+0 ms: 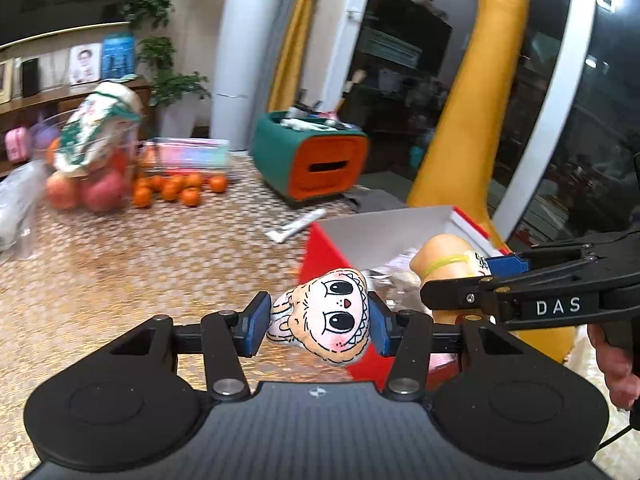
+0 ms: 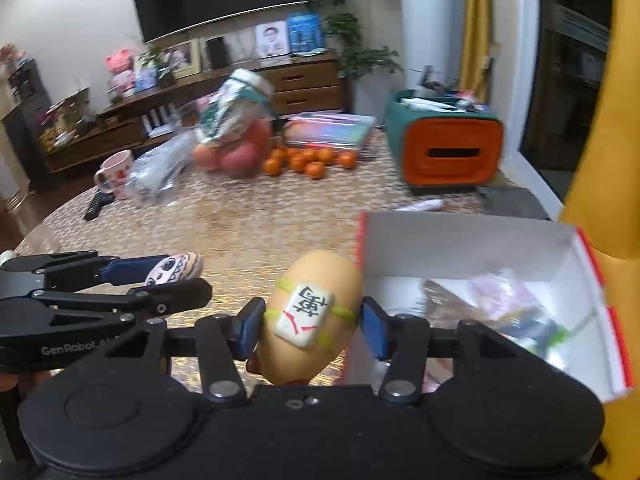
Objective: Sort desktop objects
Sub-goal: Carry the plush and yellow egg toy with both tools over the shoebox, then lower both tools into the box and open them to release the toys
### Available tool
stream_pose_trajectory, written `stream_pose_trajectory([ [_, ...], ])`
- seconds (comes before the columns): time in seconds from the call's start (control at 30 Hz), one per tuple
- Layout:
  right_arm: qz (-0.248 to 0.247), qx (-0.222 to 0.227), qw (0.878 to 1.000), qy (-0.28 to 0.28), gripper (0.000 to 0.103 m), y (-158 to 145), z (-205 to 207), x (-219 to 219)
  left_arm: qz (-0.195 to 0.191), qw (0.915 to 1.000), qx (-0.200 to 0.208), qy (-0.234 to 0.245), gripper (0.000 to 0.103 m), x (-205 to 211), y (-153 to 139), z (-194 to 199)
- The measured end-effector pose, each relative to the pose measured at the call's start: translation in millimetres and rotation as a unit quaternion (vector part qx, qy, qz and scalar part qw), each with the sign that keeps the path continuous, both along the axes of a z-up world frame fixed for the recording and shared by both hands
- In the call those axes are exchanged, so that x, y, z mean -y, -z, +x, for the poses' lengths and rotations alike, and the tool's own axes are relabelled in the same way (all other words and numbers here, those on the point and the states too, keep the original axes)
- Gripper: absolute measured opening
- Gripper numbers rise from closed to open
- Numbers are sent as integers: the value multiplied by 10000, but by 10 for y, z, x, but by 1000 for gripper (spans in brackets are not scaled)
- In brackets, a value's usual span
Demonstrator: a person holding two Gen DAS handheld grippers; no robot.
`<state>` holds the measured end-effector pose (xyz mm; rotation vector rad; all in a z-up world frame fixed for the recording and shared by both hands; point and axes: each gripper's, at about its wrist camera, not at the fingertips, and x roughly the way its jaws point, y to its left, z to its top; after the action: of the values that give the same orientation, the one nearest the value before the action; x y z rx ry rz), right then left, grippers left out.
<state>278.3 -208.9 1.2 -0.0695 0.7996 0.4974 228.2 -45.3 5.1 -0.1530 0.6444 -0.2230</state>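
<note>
My left gripper (image 1: 318,322) is shut on a small plush cartoon face toy (image 1: 328,316), held above the table beside a red and white box (image 1: 384,236). My right gripper (image 2: 312,326) is shut on a tan bread-shaped toy (image 2: 314,320) bearing a white mahjong tile, held just left of the box (image 2: 480,248). The box is open and holds several packets. In the left wrist view the right gripper (image 1: 452,280) holds the tan toy (image 1: 444,258) over the box. In the right wrist view the left gripper (image 2: 160,276) with the face toy (image 2: 176,268) sits at the left.
On the woven tablecloth (image 2: 240,224) lie tangerines (image 2: 308,162), a bag of apples (image 2: 232,148), a teal and orange tissue box (image 2: 448,148), a pink mug (image 2: 116,174), a remote (image 2: 96,206), a plastic bag (image 2: 160,176) and a white tube (image 1: 296,224). A yellow chair (image 1: 480,120) stands behind the box.
</note>
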Motion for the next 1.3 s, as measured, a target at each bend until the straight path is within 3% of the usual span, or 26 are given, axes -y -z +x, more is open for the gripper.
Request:
stream_pose_trajectory([
  [0.33, 1, 84, 9965, 827, 51, 49, 121, 810, 97, 9985, -74, 525, 49, 676, 63, 255],
  [0.6, -84, 45, 9913, 1313, 51, 240, 319, 1207, 332, 9954, -257, 855, 49, 1138, 202, 517],
  [0.9, -278, -95, 9866, 1607, 51, 565, 509, 1390, 527, 9925, -620, 911, 50, 1378, 476, 835],
  [1.2, -403, -317, 9870, 1521, 51, 812, 647, 1358, 715, 9899, -839, 891, 50, 1459, 674, 1012],
  [1.3, -431, -359, 9869, 1512, 51, 879, 662, 1355, 954, 9881, -766, 935, 51, 1519, 708, 1016],
])
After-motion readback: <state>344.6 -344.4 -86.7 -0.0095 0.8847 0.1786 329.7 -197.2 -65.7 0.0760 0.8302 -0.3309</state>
